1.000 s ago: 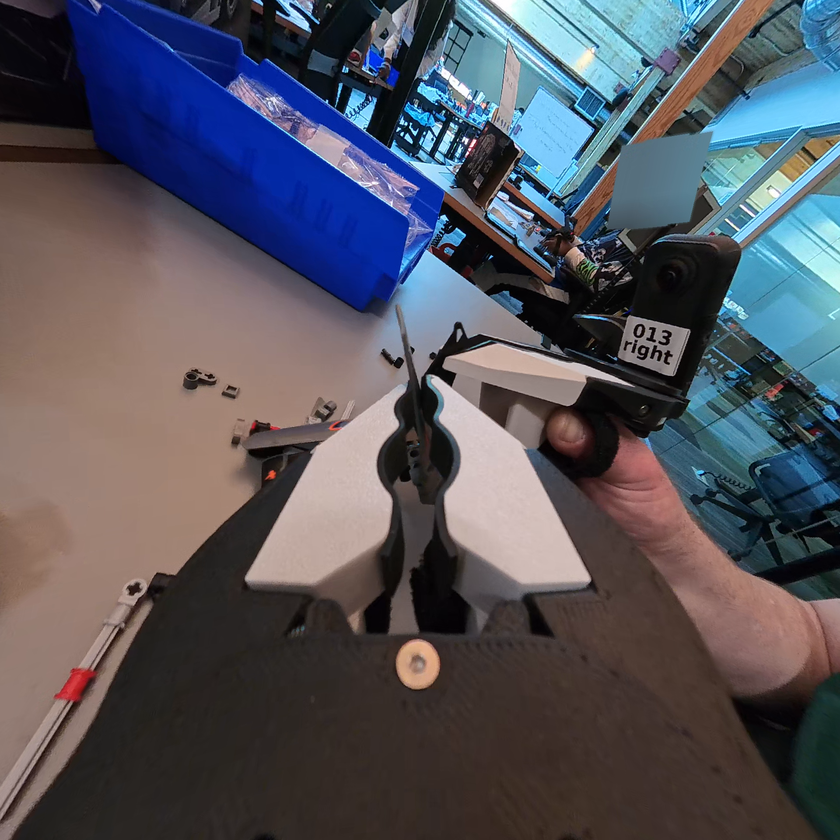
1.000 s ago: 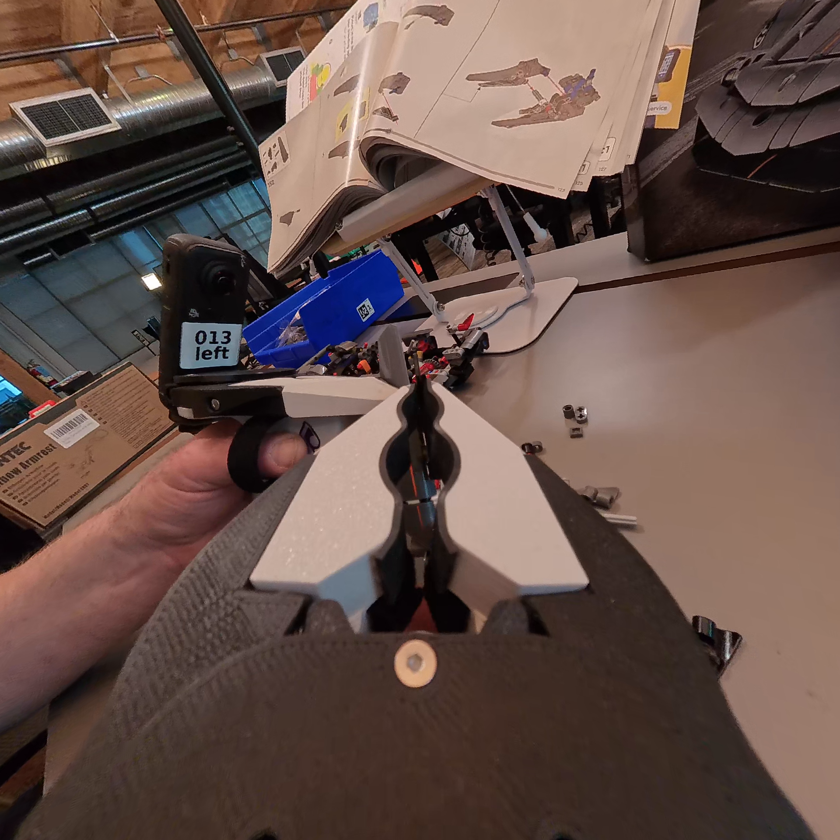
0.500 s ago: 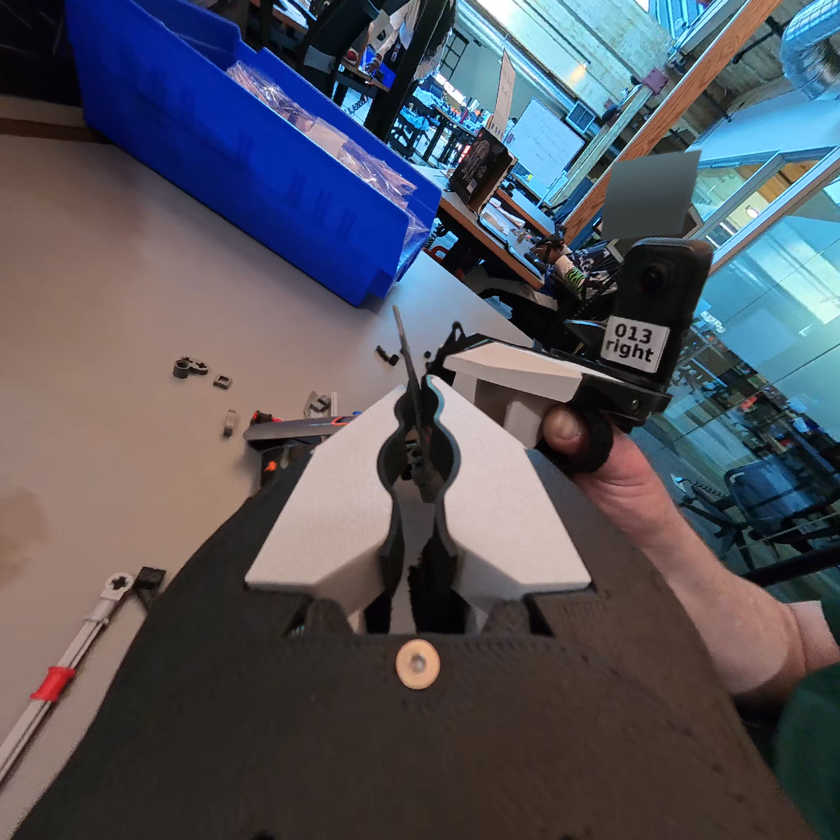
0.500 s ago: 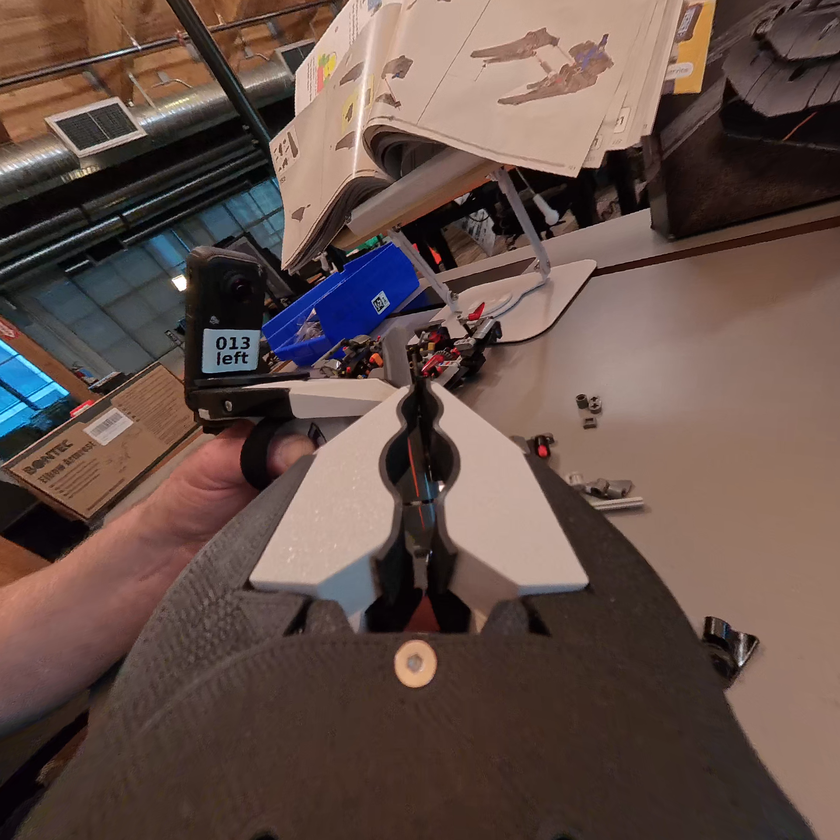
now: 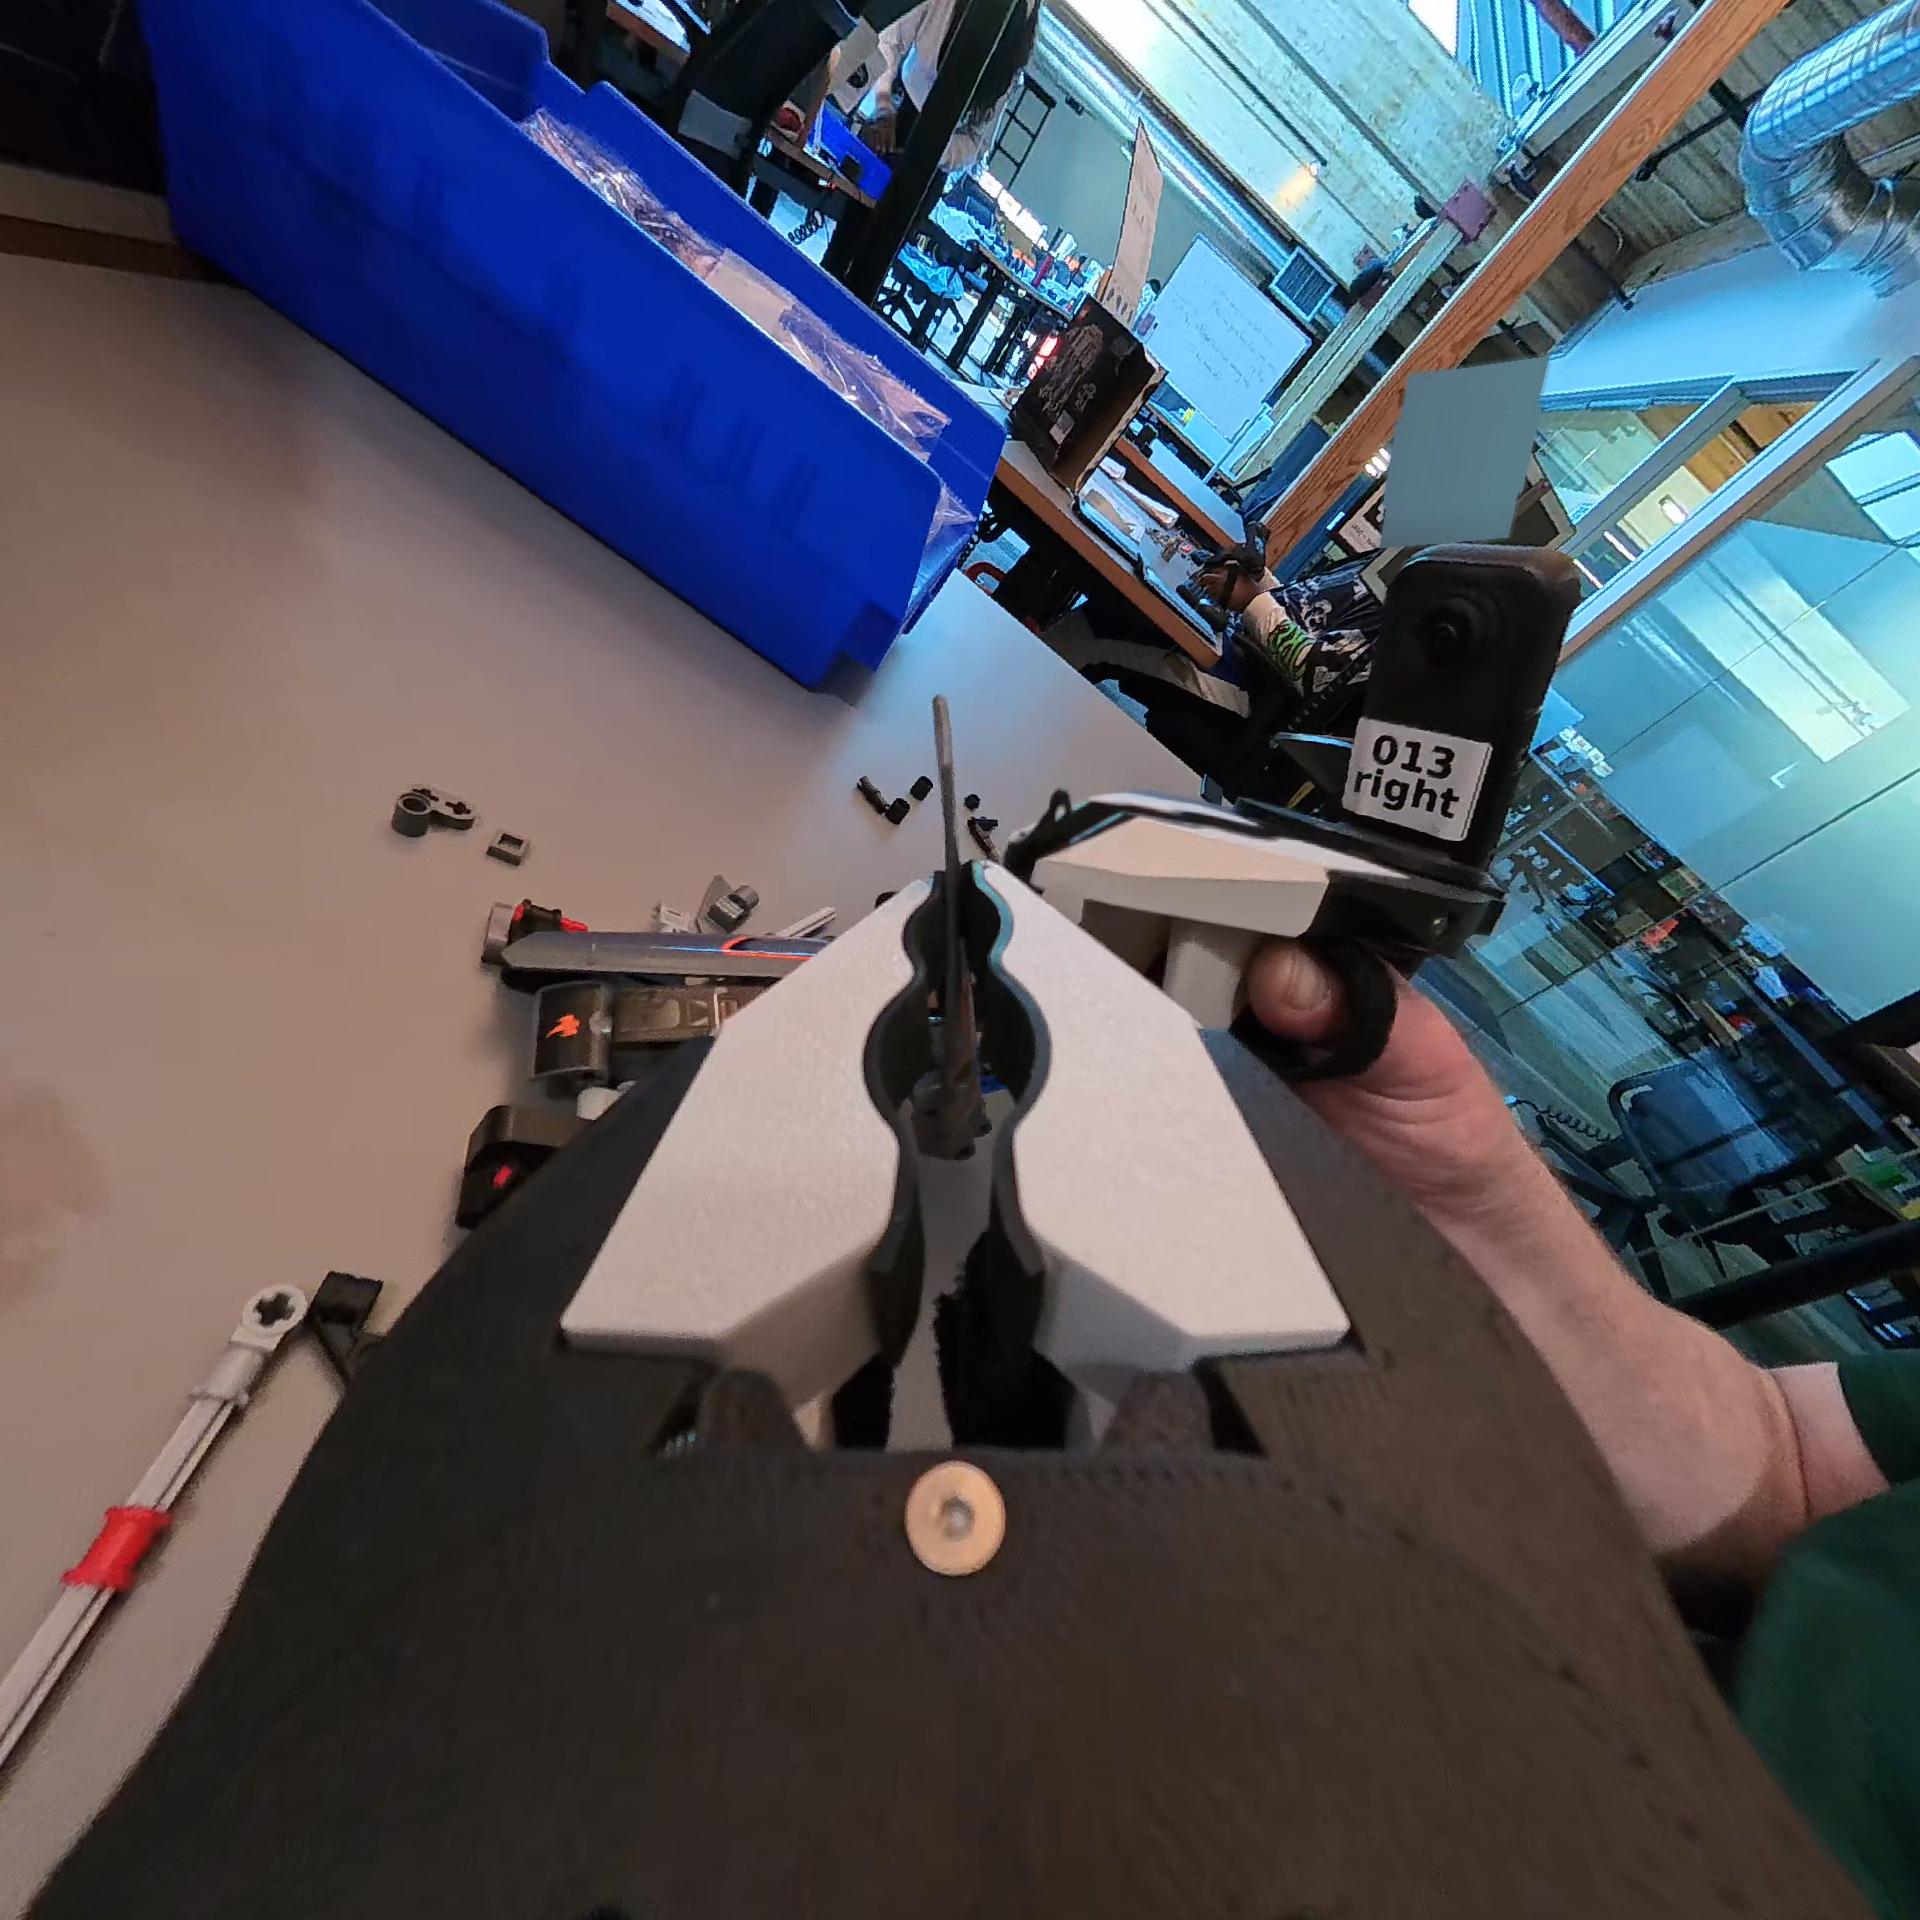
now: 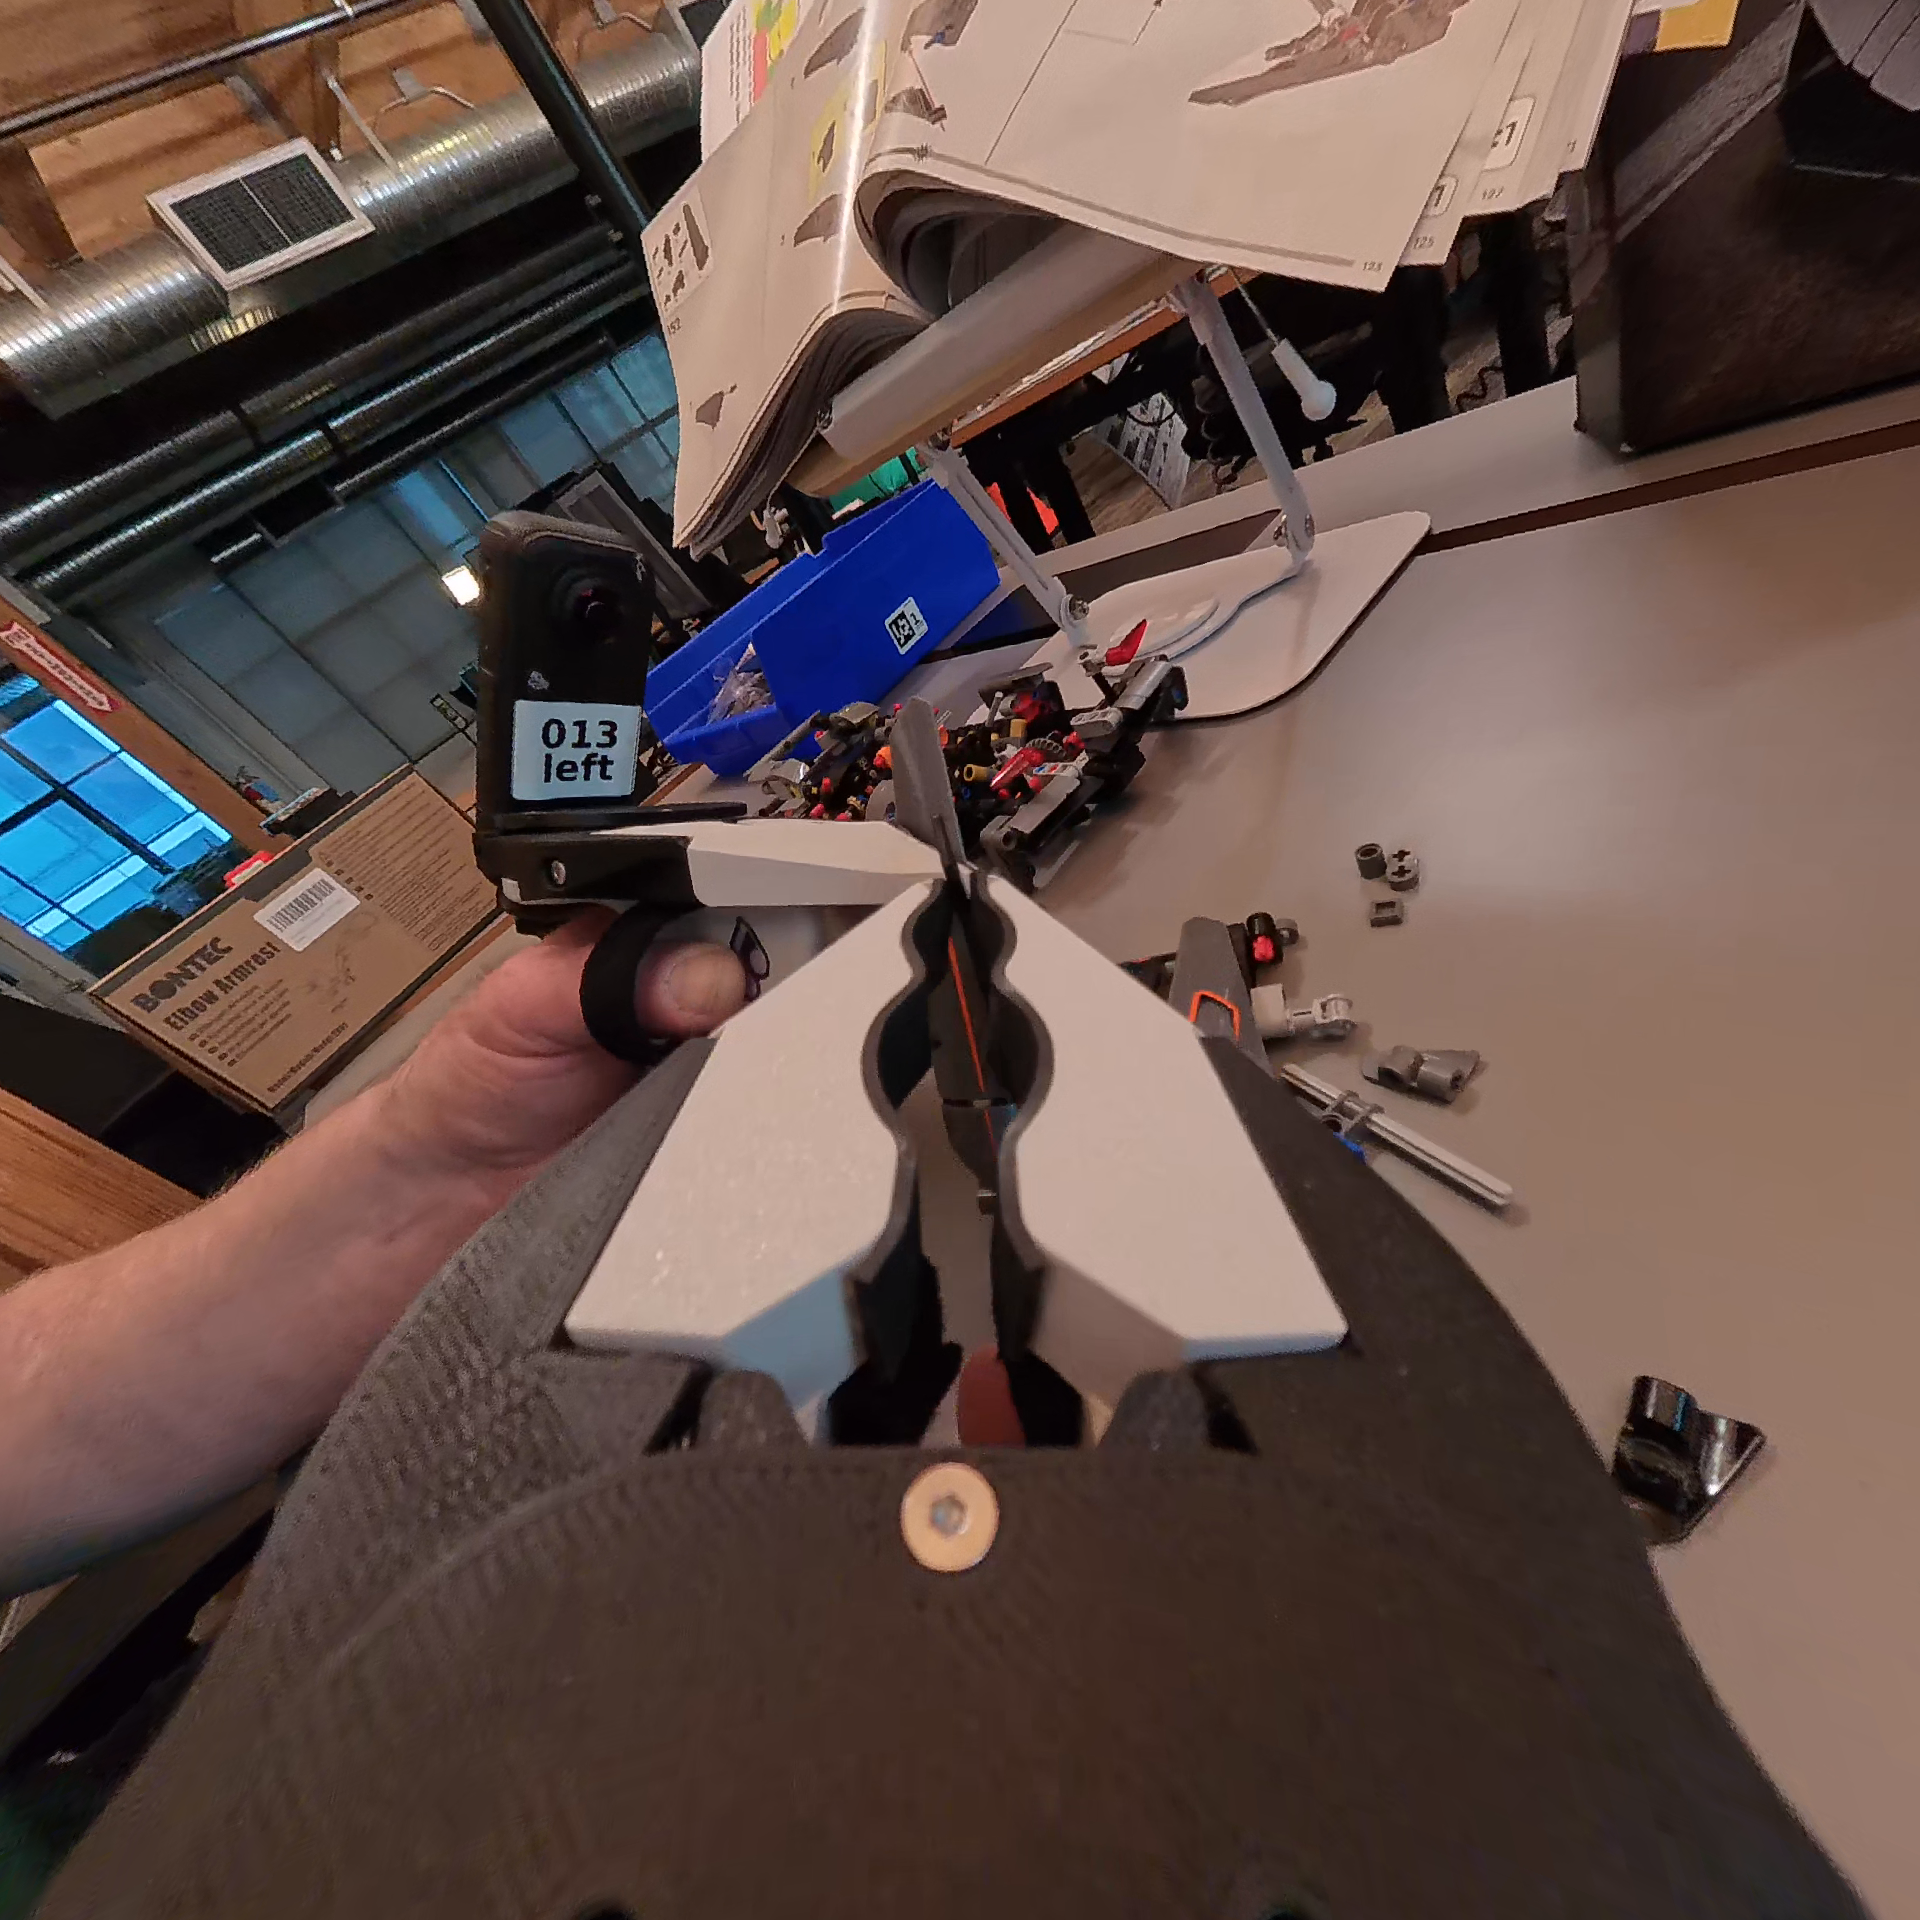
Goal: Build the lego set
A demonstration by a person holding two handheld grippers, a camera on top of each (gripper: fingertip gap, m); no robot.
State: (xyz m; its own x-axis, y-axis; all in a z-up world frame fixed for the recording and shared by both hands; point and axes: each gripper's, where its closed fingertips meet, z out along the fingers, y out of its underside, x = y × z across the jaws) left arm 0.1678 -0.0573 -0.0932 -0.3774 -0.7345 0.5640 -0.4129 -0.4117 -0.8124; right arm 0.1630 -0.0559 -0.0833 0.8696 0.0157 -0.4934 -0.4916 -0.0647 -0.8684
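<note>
My left gripper (image 5: 961, 894) is shut on a thin dark lego piece (image 5: 943, 790) that stands up edge-on from its tips. My right gripper (image 6: 961, 894) is shut on a dark lego panel with an orange stripe (image 6: 964, 1003). The two grippers meet tip to tip above the table, each held by a hand. The right gripper shows in the left wrist view (image 5: 1143, 894), and the left gripper shows in the right wrist view (image 6: 790, 852). A grey panel tip (image 6: 923, 774) rises between them. A partly built lego model (image 6: 997, 758) lies beyond.
A big blue bin (image 5: 582, 312) stands at the back of the grey table (image 5: 208, 520). An open instruction book (image 6: 1091, 135) rests on a stand (image 6: 1247, 634). Loose parts lie around: a dark sub-assembly (image 5: 644, 961), a grey axle with a red bush (image 5: 125, 1538), a black glossy piece (image 6: 1678, 1444), small connectors (image 6: 1387, 864). Left and right tips are no more than a few centimetres apart.
Both grippers stay shut and pressed tip to tip. The pair has shifted a little over the table, so the loose parts beside them now show nearer in the right wrist view.
</note>
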